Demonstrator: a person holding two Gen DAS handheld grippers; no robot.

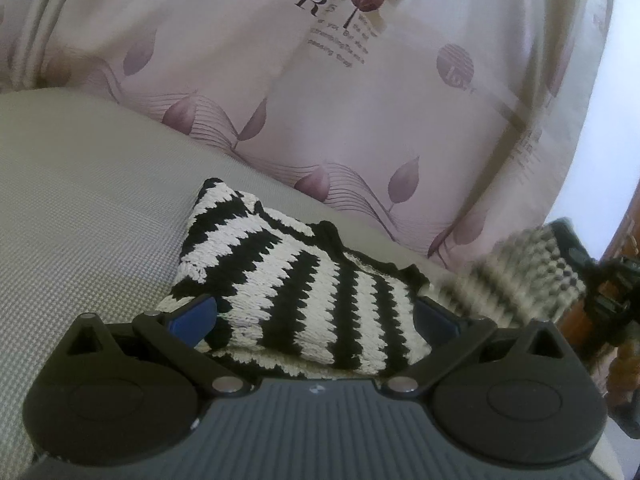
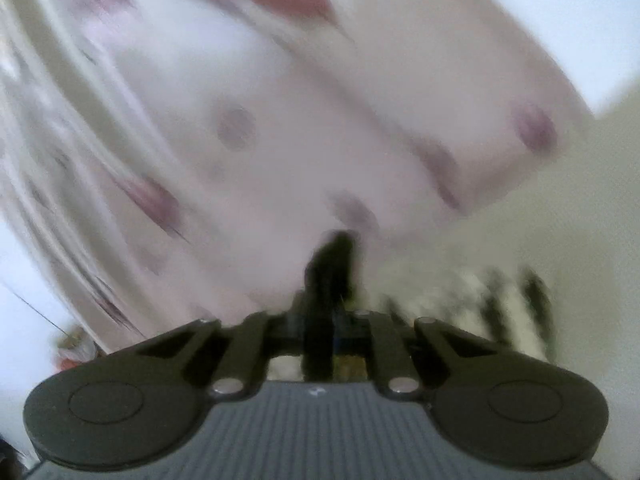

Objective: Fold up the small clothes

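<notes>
On the grey woven surface (image 1: pixel 92 200), a black-and-white striped knit (image 1: pixel 296 280) is seen in the left wrist view, partly folded and rumpled, occupying centre frame.

Left gripper (image 1: pixel 316 316): fingers spread wide, blue pads at 9 and 3 o'clock of the knit's near part. The knit is draped between and over them. Whether the pads press on it cannot be told; no clamp is visible.

One end of the knit is stretched out toward 3 o'clock, blurred, and is met there by the right gripper (image 1: pixel 576 256) at the frame edge. That end appears pinched in it and lifted off the surface.

Right wrist view is heavily motion-blurred. Right gripper (image 2: pixel 328 280): fingers closed together at centre, with a dark strip caught between the tips, probably the knit's edge, though detail is lost to blur. More striped knit (image 2: pixel 492 304) is smeared at 4 o'clock of the fingers, lower down.

A pink leaf-print curtain (image 1: pixel 360 120) is hung behind the surface, filling the upper half of both views.
</notes>
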